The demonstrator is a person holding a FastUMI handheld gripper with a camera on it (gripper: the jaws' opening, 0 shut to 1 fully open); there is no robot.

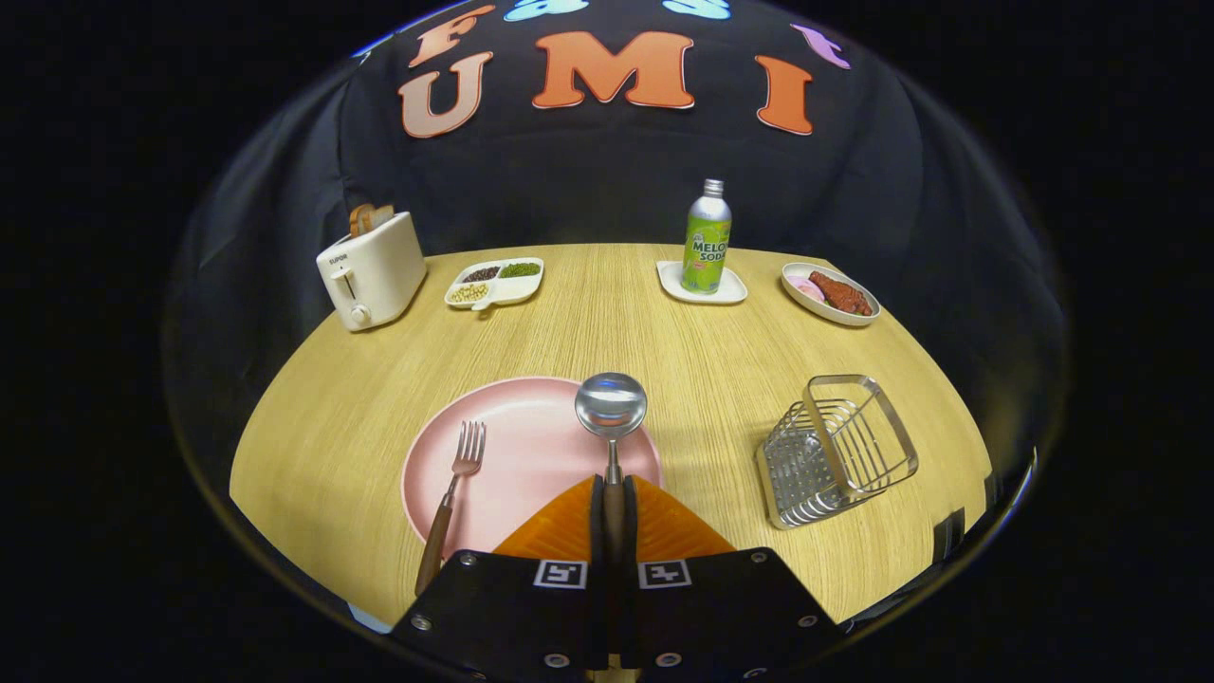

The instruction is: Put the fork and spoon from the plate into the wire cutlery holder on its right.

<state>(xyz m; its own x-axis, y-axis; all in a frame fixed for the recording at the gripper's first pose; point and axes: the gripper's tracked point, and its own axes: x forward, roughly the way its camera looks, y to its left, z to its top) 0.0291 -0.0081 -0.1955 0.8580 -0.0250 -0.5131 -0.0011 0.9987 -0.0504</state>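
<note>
— Where's the spoon (pixel 612 417)?
— Its handle is pinched between the closed fingers of the gripper (pixel 614 503), bowl ahead over the plate (pixel 531 446).
— And the fork (pixel 453 498)?
— On the plate's left; the holder (pixel 835 451) stands right.

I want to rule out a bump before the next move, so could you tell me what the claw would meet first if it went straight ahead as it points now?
The claw, shut on the spoon, points across the pink plate. Beyond the plate the table looks bare; the bottle stands slightly right of that line. Depth is uncertain.
</note>
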